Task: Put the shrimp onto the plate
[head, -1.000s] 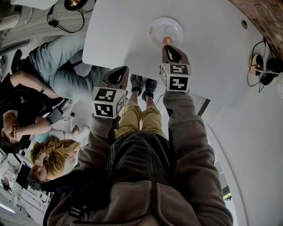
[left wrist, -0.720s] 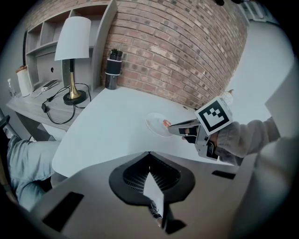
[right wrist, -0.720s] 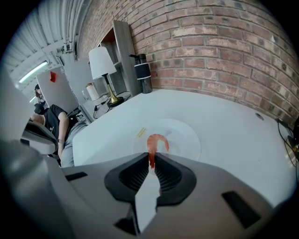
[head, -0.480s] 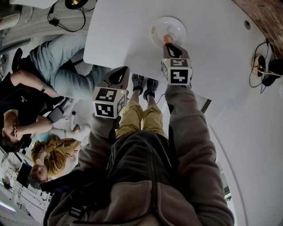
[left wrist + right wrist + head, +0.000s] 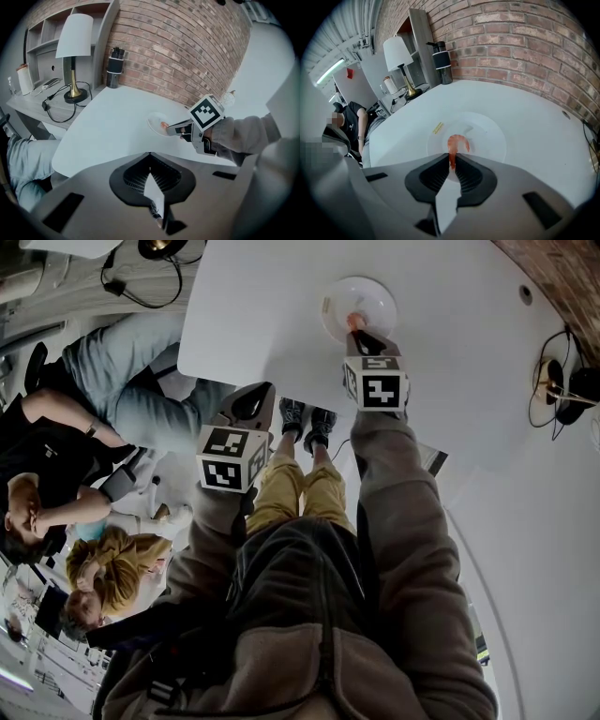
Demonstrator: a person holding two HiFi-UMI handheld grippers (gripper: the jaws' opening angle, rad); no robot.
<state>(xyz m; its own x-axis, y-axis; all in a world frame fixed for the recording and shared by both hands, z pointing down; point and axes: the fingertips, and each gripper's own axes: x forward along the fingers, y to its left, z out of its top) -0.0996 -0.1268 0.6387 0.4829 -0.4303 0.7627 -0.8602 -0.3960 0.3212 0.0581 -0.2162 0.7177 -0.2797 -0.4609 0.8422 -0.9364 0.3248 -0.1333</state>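
**A:** While the right gripper (image 5: 452, 158) pinches the tail end of the shrimp (image 5: 458, 142) between its jaws, the curled orange body sticks out past the tips, right over the plate (image 5: 499, 140).

**B:** Is it down on the plate?

**A:** Can't tell. It's either just above or just touching, and no view settles it. It does sit inside the rim, on the near half.

**B:** And the other tongs?

**A:** The left gripper (image 5: 150, 157) has its jaws pressed together on nothing. It hangs off the near edge of the table (image 5: 108, 126), well apart from the plate.

**B:** How will that shrimp handle?

**A:** Light, soft and a little slick, I'd say. The tail looks like the place to grip, since it's thin and pinches flat. Squeeze the fat curl and it might squirt free or bruise. When the jaws open it should simply drop, though it could cling to a pad.

**B:** Further out?

**A:** A lamp (image 5: 398, 51) and a dark bottle (image 5: 440, 58) stand on the far side by the brick wall (image 5: 525, 42).
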